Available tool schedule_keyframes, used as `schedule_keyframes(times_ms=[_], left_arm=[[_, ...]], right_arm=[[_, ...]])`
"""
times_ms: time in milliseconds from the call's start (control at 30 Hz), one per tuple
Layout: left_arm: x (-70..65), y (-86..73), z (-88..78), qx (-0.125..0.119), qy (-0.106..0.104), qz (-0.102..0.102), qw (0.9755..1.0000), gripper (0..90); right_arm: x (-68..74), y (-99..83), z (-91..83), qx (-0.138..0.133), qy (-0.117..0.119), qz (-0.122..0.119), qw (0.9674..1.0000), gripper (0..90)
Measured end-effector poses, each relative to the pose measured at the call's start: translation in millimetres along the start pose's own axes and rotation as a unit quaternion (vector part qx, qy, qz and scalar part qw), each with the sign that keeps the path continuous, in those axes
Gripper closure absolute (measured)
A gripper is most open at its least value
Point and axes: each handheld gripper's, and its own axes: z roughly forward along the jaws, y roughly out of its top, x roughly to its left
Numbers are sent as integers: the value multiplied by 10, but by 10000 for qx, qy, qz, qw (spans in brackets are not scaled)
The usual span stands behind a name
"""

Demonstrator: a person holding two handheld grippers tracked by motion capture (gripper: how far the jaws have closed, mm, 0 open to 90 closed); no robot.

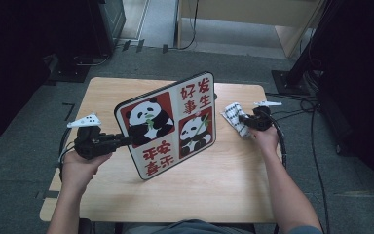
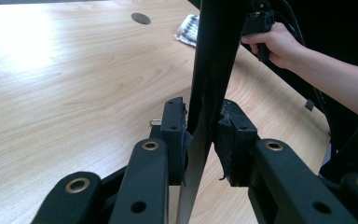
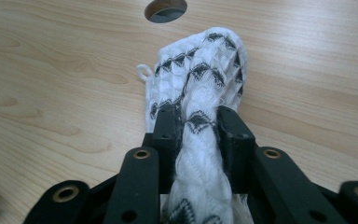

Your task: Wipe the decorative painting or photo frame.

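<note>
While the flat rectangular panda board with red panels and a black edge (image 1: 168, 126) is standing tilted on its lower corner near the middle of the pale wooden table (image 1: 209, 185), we are keeping it steady with the left gripper (image 1: 121, 141), whose jaws are pinching the board's thin black edge (image 2: 205, 107) between their pads. For wiping to go well, we are judging that this pinch should sit deep and square on the edge, since a tall panel balanced on one corner could twist or slide out.

Off to the board's right, well apart from it, the white waffle-weave cloth with black diamond pattern (image 1: 234, 117) is lying on the table, and the right gripper (image 1: 246, 119) is closing narrowly around a bunched ridge of it (image 3: 198, 140). We are advising a fuller bite on the fabric, so a broad pad hangs free rather than a thin rope.

Beyond the cloth, a round cable hole (image 3: 165, 9) is opening in the tabletop; we are steering the fabric away from it.
</note>
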Motion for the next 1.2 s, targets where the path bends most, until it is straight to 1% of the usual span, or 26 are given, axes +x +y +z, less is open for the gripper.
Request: schedule_keyframes(times_ms=[67,100,167,300,333,433,500,567,633,767,867,900,1000,1100,1200], left_arm=[[1,0,1,-3,0,-6,10000,742],[1,0,1,-2,4,-5,10000,742],[-1,-2,0,0,18,-15,10000,737],[9,-8,-2,3,46,-44,10000,708],[10,-10,-2,0,56,-44,10000,701],[13,-15,1,-1,78,-61,10000,684],[21,-17,3,3,70,-73,9999,670],[29,-19,5,24,59,-109,9999,653],[36,-26,8,20,60,-119,9999,646],[47,-31,15,73,51,-130,9999,627],[47,-34,18,69,72,-121,9999,617],[49,-35,18,73,79,-112,9999,615],[58,-43,20,70,84,-129,9999,601],[70,-49,21,63,99,-147,9998,586],[91,-59,25,45,122,-175,9998,556]], right_arm=[[7,4,0,9,3,-42,10000,619],[14,9,-5,32,-48,-57,10000,592],[29,26,-22,20,-79,-76,9999,534],[57,74,-88,-119,-52,-33,9999,471],[64,81,-102,-124,-37,-1,9999,467],[94,104,-147,-158,82,-23,9998,462],[130,112,-168,-129,133,-89,9998,462],[172,119,-190,-124,100,-215,9996,462],[205,128,-212,-117,111,-290,9994,462],[282,148,-262,-156,239,-309,9991,462],[352,156,-304,-169,305,-399,9986,462],[378,156,-317,-151,345,-392,9985,462],[457,132,-351,-100,392,-526,9978,462],[531,125,-376,-2,467,-606,9971,456],[595,122,-394,-29,541,-669,9963,453]])
